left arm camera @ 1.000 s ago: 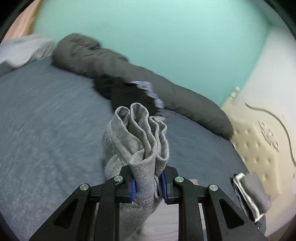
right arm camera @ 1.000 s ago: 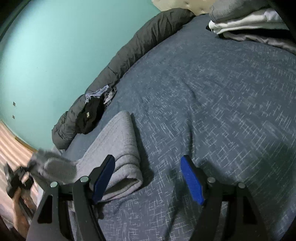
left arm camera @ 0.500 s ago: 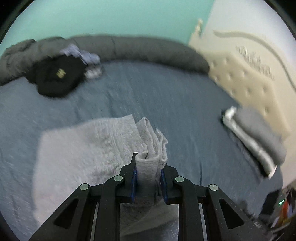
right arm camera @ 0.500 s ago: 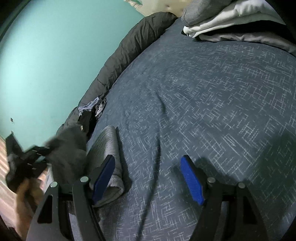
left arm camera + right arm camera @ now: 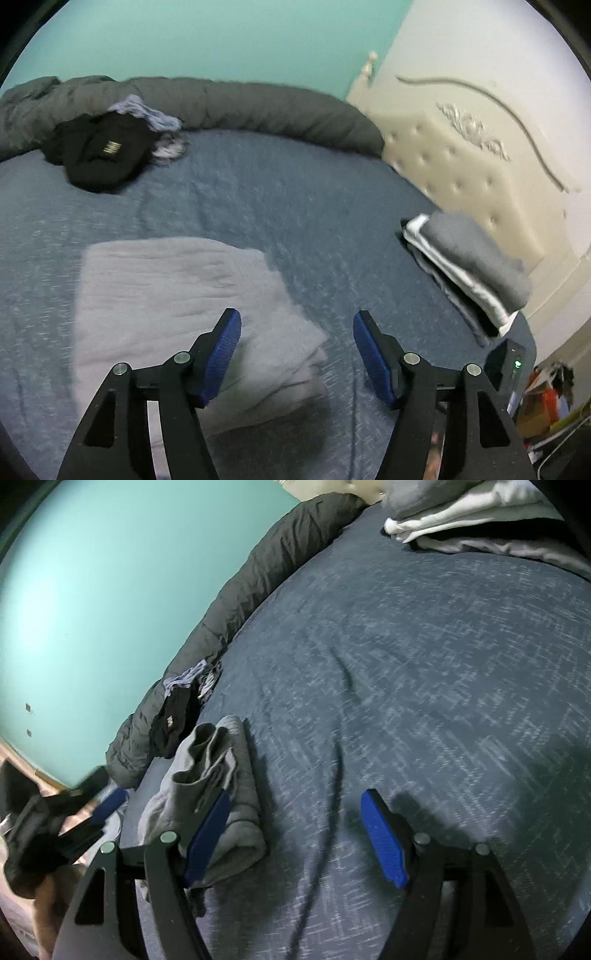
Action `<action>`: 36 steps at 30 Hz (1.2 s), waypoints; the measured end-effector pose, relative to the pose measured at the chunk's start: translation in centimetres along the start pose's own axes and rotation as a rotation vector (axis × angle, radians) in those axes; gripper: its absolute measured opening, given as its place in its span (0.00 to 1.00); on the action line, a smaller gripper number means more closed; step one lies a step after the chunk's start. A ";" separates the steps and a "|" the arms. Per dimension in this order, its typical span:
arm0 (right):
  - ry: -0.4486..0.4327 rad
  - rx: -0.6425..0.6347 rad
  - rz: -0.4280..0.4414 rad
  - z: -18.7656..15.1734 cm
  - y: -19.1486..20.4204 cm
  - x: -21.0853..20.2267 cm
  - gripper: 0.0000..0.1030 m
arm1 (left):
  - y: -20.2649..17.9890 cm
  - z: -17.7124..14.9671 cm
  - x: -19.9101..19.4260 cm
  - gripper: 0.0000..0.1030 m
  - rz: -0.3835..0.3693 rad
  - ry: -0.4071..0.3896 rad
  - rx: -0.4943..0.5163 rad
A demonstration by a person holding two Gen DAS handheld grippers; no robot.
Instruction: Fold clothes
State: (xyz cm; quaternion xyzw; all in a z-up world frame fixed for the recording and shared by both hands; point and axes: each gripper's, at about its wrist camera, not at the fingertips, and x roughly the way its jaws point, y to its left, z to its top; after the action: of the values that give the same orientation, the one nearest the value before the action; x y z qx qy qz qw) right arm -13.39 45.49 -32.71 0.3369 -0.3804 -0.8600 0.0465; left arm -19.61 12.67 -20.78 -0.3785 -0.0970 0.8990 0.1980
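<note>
Now the grey garment (image 5: 177, 295) is lying folded on the bed (image 5: 295, 206); both grippers' fingers are spreading empty, while dark clothes (image 5: 99, 155) are waiting crumpled beyond.

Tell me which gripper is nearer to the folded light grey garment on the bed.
Left. The left gripper hangs open right over the light grey garment, one finger above its edge. The right gripper is open beside the garment's end, mostly over bare blue bedsheet.

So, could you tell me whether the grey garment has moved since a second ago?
Yes: the grey garment has dropped from the left tool and lies folded on the bed.
</note>
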 end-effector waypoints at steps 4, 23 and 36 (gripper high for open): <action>0.001 -0.025 0.025 0.0 1.3 0.5 0.72 | 5.4 -1.9 -1.5 0.67 0.121 0.011 -0.038; 0.062 -0.216 0.170 -0.5 8.8 6.0 0.72 | 10.8 -8.6 -1.5 0.67 0.126 0.000 -0.061; 0.031 -0.261 0.124 -1.1 8.8 5.9 0.04 | 10.3 -8.7 -2.1 0.68 0.118 -0.003 -0.035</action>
State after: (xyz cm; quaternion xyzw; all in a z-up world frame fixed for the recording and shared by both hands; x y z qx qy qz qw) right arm -18.76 36.64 -30.42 0.3173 -0.2846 -0.8923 0.1488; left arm -14.93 2.69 -28.79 -0.3857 -0.0903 0.9078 0.1379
